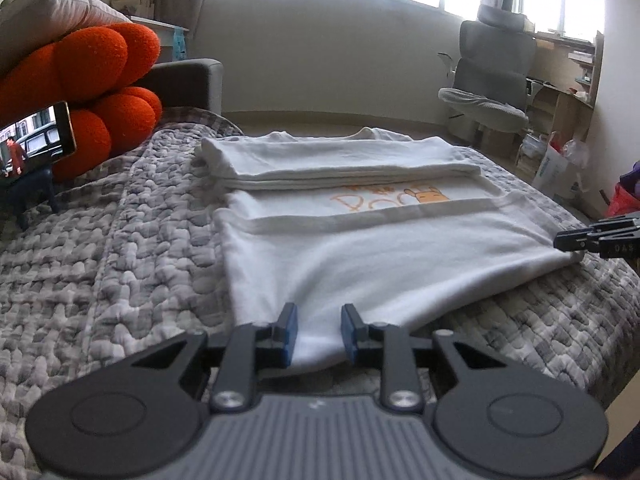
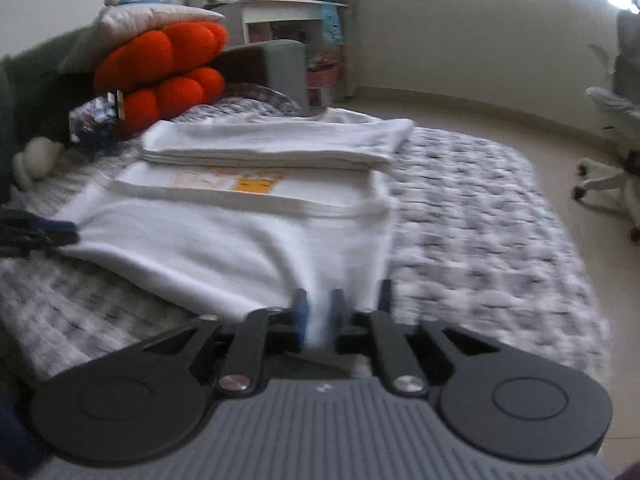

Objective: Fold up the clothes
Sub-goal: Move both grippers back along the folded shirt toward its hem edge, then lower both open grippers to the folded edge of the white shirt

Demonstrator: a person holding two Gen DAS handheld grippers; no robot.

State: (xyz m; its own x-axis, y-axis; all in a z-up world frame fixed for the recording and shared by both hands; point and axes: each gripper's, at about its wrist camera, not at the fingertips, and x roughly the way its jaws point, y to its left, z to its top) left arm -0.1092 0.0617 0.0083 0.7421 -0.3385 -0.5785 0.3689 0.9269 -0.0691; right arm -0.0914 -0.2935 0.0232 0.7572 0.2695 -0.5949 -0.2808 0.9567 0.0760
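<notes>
Shirt (image 1: 360,256): white, with orange print, lies partly folded on the grey quilt (image 1: 100,264); near hem is lifted at two corners.
Left gripper (image 1: 319,334): jaws pinch the near left corner of the shirt.
Right gripper (image 2: 319,318): jaws pinch the near right corner; this view is blurred.
Cushion (image 1: 92,80): orange, far left on the quilt, under a pale pillow (image 1: 52,12).
Phone (image 1: 36,140): on a stand, beside the cushion.
Chair (image 1: 488,80): grey, far right on the floor.
</notes>
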